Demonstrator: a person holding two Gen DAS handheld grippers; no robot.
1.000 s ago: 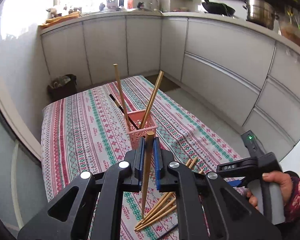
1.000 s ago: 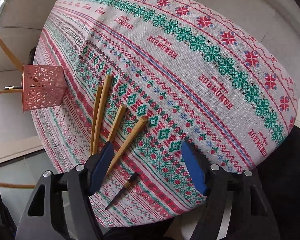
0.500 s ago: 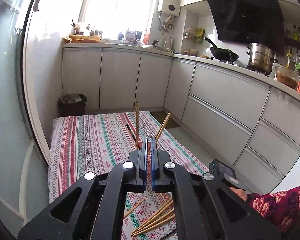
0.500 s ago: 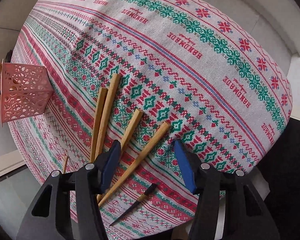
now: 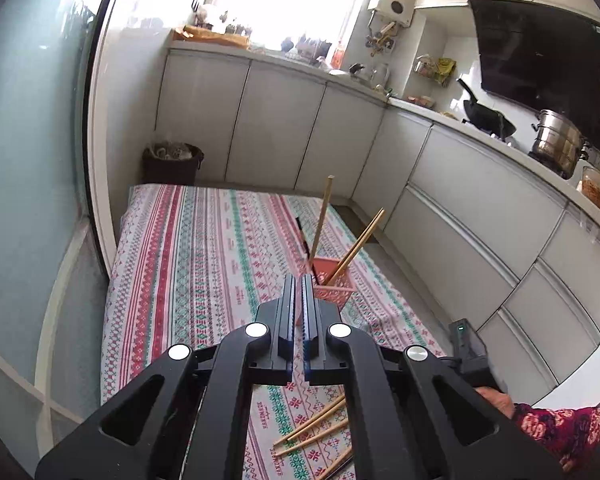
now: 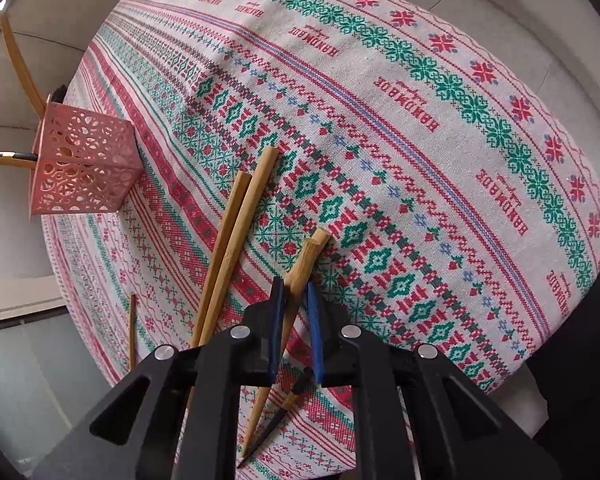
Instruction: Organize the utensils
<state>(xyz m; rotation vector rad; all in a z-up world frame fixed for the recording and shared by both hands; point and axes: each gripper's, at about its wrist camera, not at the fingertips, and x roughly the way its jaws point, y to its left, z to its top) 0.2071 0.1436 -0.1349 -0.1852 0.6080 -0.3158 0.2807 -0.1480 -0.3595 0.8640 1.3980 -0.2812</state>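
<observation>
My left gripper (image 5: 299, 280) is shut with nothing in it, held above the striped tablecloth (image 5: 204, 264). Just beyond it stands the pink perforated holder (image 5: 334, 286) with two wooden chopsticks (image 5: 322, 220) and a dark one leaning out. My right gripper (image 6: 296, 292) points steeply down at the cloth. Its jaws are closing on two wooden chopsticks (image 6: 306, 258) that lie side by side between the blue pads. Two more wooden chopsticks (image 6: 236, 248) lie just left of it. The pink holder (image 6: 84, 168) sits further left.
A single chopstick (image 6: 132, 332) lies near the table's edge, and a dark-tipped chopstick (image 6: 288, 404) lies under the right gripper. Grey kitchen cabinets (image 5: 480, 216) run along the right and back. A bin (image 5: 172, 160) stands behind the table. A sleeve (image 5: 560, 428) shows at the lower right.
The chopstick that my left gripper held is gone from its jaws and one more lies on the cloth. The left gripper drew back and rolled. The right jaws closed around two chopsticks.
</observation>
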